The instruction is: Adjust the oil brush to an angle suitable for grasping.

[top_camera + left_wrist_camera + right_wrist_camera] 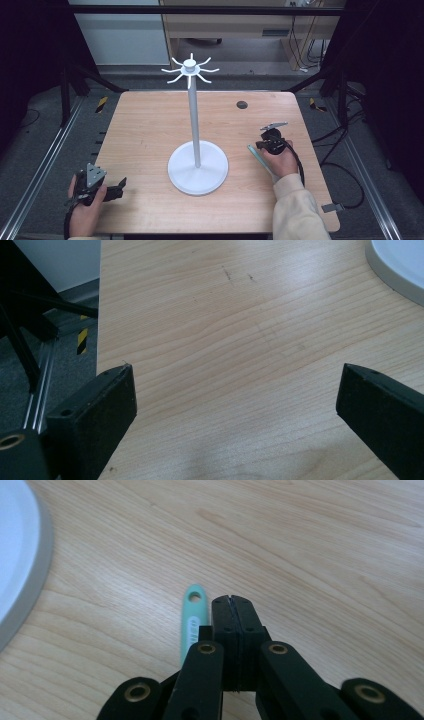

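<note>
Your right gripper (233, 599) had its jaws pressed flat together with nothing between them, and the mint-green handle (193, 620) lay on the table (150, 125) just beside them, on their left in the right gripper view, its hanging hole at the far end. In the high view the handle (260, 159) sat under your right hand (283, 161), right of the white stand (198, 167), running back toward you; what was on its near end I could not tell. Your left gripper (235, 400) hung over bare wood near the front left corner, jaws spread wide, holding nothing.

To take the handle well, you would have needed to open the right jaws first, shift them sideways so one jaw came down on each side of the handle, and close across its narrow width a little below the hole. Leaving the hole free probably mattered, if the aim was to hang it on one of the stand's hooks (190, 70).
</note>
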Demonstrator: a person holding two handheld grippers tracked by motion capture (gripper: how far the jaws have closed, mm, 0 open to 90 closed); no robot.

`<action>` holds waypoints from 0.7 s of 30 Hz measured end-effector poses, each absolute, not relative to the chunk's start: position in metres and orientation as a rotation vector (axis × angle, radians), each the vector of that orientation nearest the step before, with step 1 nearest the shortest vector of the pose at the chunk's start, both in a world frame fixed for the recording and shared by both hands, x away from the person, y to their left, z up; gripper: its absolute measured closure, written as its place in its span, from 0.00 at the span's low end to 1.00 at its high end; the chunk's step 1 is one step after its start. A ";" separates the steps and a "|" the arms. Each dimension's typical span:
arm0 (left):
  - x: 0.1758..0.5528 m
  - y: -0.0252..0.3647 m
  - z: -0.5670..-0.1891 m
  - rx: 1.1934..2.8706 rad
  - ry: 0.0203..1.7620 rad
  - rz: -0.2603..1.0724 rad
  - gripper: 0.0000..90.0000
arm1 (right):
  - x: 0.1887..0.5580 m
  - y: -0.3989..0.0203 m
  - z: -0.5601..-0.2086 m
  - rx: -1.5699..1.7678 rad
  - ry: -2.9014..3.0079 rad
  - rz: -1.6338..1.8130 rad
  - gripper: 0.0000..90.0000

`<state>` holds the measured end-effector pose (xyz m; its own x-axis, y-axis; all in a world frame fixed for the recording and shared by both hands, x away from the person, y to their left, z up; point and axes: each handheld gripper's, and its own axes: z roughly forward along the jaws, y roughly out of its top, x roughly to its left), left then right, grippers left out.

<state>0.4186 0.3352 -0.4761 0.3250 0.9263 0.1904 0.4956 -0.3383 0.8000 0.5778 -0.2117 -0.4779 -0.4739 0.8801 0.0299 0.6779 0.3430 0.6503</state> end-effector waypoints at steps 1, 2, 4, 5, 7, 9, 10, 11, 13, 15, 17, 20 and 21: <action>0.418 0.335 -0.476 1.957 1.248 0.876 0.03 | 0.578 -0.210 -0.478 1.378 2.292 0.870 1.00; 0.418 0.335 -0.476 1.956 1.246 0.875 0.03 | 0.578 -0.209 -0.479 1.375 2.300 0.870 1.00; 0.418 0.336 -0.476 1.956 1.245 0.872 0.03 | 0.578 -0.208 -0.480 1.370 2.306 0.862 1.00; 0.418 0.336 -0.475 1.951 1.248 0.872 0.03 | 0.578 -0.208 -0.480 1.370 2.311 0.862 1.00; 0.418 0.337 -0.475 1.947 1.249 0.872 0.03 | 0.578 -0.206 -0.481 1.375 2.325 0.874 1.00; 0.417 0.337 -0.474 1.943 1.246 0.871 0.03 | 0.578 -0.205 -0.481 1.366 2.330 0.867 1.00; 0.417 0.336 -0.474 1.943 1.244 0.872 0.03 | 0.577 -0.204 -0.481 1.367 2.331 0.872 1.00; 0.417 0.336 -0.474 1.944 1.244 0.873 0.03 | 0.577 -0.204 -0.481 1.365 2.335 0.873 1.00; 0.418 0.335 -0.475 1.950 1.240 0.873 0.03 | 0.577 -0.203 -0.482 1.365 2.341 0.870 1.00; 0.419 0.334 -0.475 1.952 1.241 0.870 0.03 | 0.578 -0.203 -0.482 1.364 2.338 0.865 1.00; 0.419 0.334 -0.475 1.954 1.242 0.869 0.03 | 0.578 -0.205 -0.482 1.369 2.324 0.863 1.00; 0.418 0.335 -0.475 1.954 1.242 0.867 0.03 | 0.579 -0.206 -0.483 1.381 2.329 0.854 1.00; 0.418 0.335 -0.475 1.955 1.241 0.865 0.03 | 0.579 -0.206 -0.484 1.381 2.334 0.848 1.00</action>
<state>0.4181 0.3350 -0.4752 0.3317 0.9257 0.1819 0.4910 -0.3340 0.8046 0.5791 -0.2058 -0.4837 -0.4935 0.8688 0.0407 0.6923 0.3639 0.6232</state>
